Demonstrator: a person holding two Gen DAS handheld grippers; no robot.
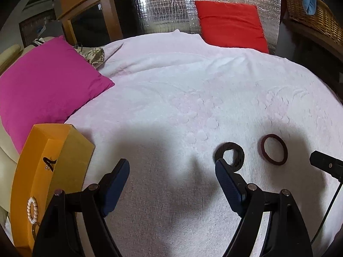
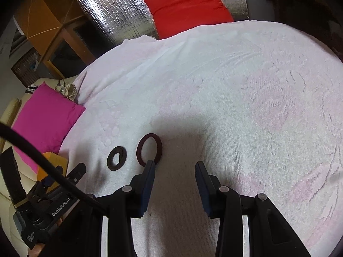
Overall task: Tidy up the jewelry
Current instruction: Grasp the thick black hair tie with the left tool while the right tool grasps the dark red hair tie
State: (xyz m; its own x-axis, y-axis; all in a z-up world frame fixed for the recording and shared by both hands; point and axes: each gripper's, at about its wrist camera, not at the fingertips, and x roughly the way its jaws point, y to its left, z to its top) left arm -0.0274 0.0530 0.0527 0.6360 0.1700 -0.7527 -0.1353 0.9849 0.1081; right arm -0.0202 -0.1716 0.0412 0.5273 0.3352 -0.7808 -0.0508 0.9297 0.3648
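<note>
In the right wrist view, white lettering reading "GenRobot.AI" runs along the black plastic body of the left gripper (image 2: 64, 177) at the lower left. A smaller white label sits lower on the same body, too small and curved to read. In the left wrist view, the orange cardboard box (image 1: 42, 160) carries a dark stylised mark resembling a letter "A", not legible as a word.
</note>
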